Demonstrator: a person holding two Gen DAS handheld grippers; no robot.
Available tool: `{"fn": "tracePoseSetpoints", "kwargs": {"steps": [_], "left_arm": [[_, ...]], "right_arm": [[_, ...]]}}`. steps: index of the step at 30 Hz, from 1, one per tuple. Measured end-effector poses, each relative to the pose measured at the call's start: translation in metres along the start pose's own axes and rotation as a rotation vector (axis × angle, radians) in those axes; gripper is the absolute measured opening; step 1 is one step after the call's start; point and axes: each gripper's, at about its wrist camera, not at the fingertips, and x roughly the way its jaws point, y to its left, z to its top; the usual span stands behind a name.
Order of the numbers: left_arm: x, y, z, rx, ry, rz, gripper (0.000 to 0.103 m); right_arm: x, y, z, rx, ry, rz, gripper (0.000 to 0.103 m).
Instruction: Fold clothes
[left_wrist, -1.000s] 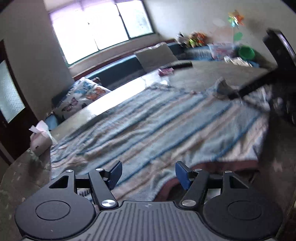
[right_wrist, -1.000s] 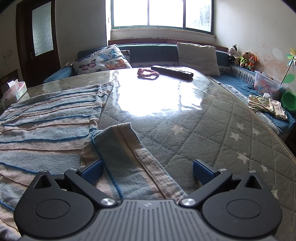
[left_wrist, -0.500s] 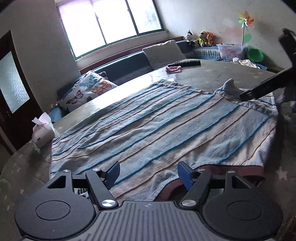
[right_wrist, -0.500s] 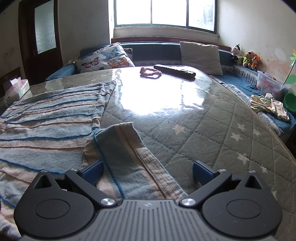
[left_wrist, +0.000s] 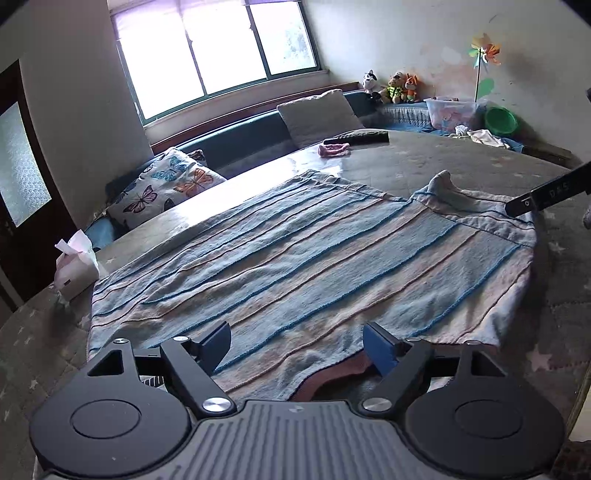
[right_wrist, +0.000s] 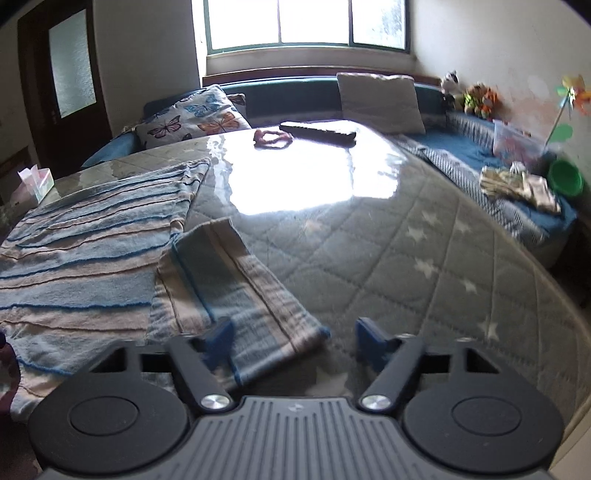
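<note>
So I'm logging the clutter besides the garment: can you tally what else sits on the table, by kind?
Remote control: 1
Pink hair scrunchie: 1
Tissue box: 1
Total: 3

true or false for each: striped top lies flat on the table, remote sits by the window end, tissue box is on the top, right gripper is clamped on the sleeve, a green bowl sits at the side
1. The striped top lies spread on the table. True.
2. A remote lies at the table's window end. True.
3. The tissue box rests on the top. False: it stands beside it, on the table.
4. The right gripper is clamped on the sleeve. False: its jaws are closing, the sleeve between them, pads not pressing.
5. A green bowl sits on the bench. True.
</note>
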Motion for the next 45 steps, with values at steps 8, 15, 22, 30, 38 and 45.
{"fn": "tracePoseSetpoints", "kwargs": {"steps": [8, 15, 22, 30, 38, 45], "left_arm": [[-0.005, 0.000, -0.001, 0.005, -0.007, 0.010, 0.082], [-0.012, 0.004, -0.002, -0.008, -0.021, 0.023, 0.083], [-0.015, 0.008, -0.006, -0.020, -0.016, 0.033, 0.083], [-0.015, 0.012, -0.006, -0.032, -0.015, 0.041, 0.085], [-0.010, 0.001, 0.011, -0.034, -0.032, -0.003, 0.088], [0.002, -0.015, 0.025, -0.020, -0.031, -0.063, 0.089]], "right_arm": [[-0.013, 0.001, -0.001, 0.038, -0.026, 0.036, 0.012], [-0.050, 0.028, 0.018, -0.037, -0.118, 0.138, 0.008], [-0.058, 0.078, 0.027, -0.143, -0.130, 0.284, 0.008], [-0.037, 0.121, 0.018, -0.209, -0.055, 0.407, 0.019], [-0.006, 0.105, 0.034, -0.216, -0.021, 0.328, 0.024], [0.044, 0.100, 0.048, -0.239, 0.036, 0.265, 0.030]]}}
